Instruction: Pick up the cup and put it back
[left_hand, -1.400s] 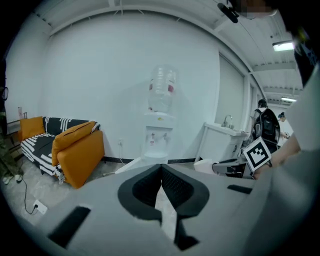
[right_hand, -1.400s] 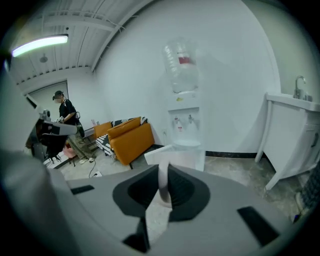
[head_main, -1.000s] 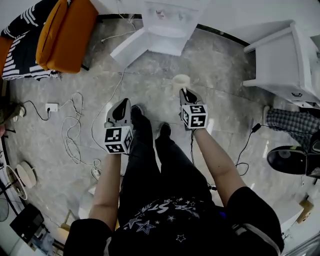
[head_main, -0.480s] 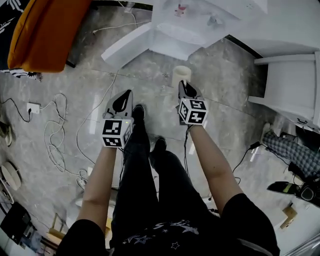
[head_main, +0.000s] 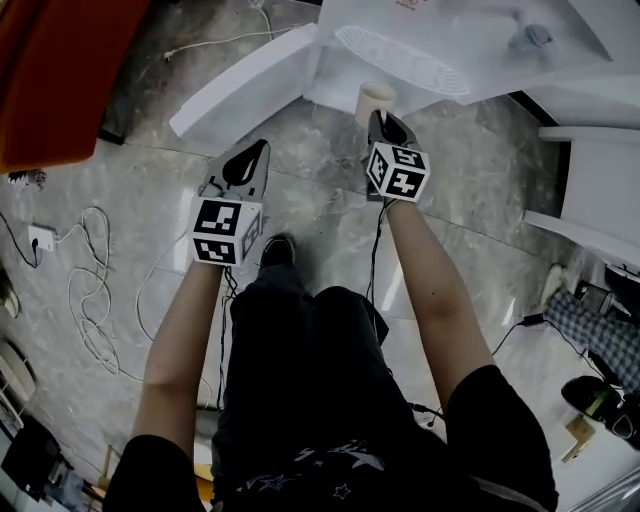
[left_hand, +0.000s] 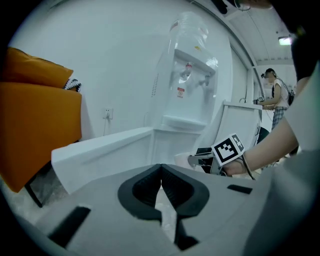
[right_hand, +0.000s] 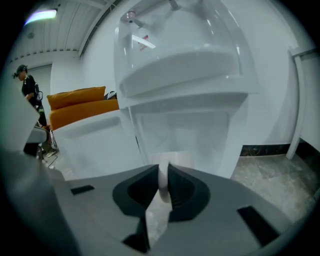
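Right gripper (head_main: 378, 117) is only pinching one thin bit of the cup (head_main: 376, 98) wall, right in front of the water dispenser (head_main: 470, 40), while the left gripper (head_main: 258, 152) is closed up on nothing, so clipping the ledge could twist the cup loose.

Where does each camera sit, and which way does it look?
Head view: on the person's head, facing steeply down; shows both forearms, left tongs, right tongs.
Left gripper view: on the left tongs, facing the water dispenser; shows its shut jaws, right forearm.
Right gripper view: on the right tongs, facing the dispenser; jaws pinch the cup.
All share the dispenser.
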